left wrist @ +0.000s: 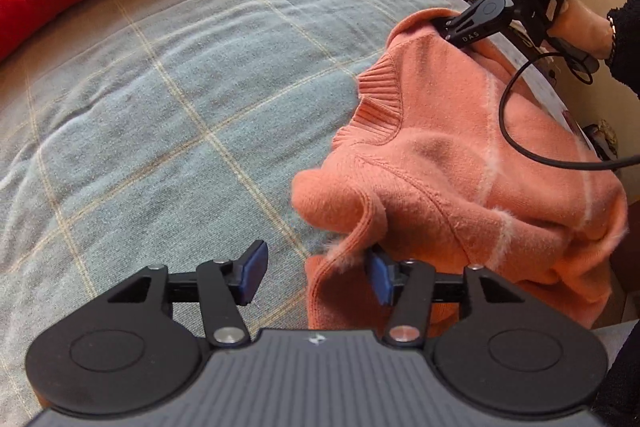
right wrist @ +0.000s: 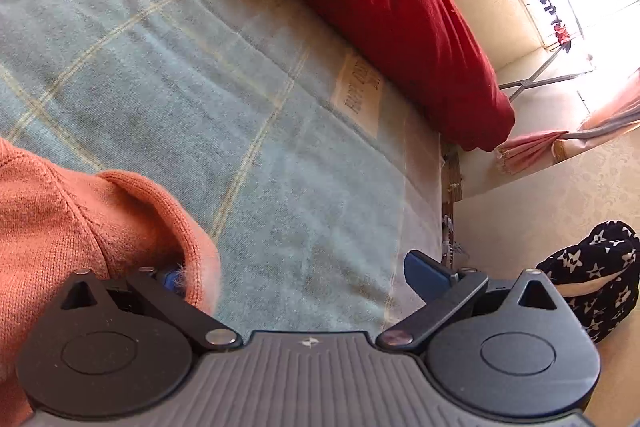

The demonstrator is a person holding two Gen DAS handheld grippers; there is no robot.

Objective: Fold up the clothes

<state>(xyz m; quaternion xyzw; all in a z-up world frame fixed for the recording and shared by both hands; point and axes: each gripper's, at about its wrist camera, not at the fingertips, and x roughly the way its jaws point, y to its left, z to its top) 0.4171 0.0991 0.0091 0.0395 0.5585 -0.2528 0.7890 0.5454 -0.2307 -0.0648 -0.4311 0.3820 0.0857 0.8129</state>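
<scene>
Here, my left tool (left wrist: 316,275) stands released, its two blue pads apart over the bed (left wrist: 160,107), with a fold of the orange sweater (left wrist: 460,163) draped against the right-hand pad (left wrist: 378,277) and the left-hand pad bare above the blanket; nothing is pinched between them. The sweater lies bunched along the bed's near right edge, its ribbed collar (left wrist: 380,103) turned toward the middle of the bed and pale fuzzy lines crossing the knit. My right tool (right wrist: 296,277) is released too, jaws wide, the left pad (right wrist: 170,279) tucked under the sweater's rounded edge (only a sliver of blue shows there) and the right pad (right wrist: 424,275) clear in the air near the bed's far side edge. From the left wrist view I see that same tool resting on the sweater's far shoulder, my right hand (left wrist: 580,27) on its handle and a black cable (left wrist: 516,135) looping over the knit. The blanket is grey-blue with thin tan checks and a printed label (right wrist: 360,95) near its edge. A red quilt (right wrist: 380,7) lies heaped along the bed's far edge. A star-patterned dark cloth (right wrist: 592,271) sits on the floor beside the bed.
</scene>
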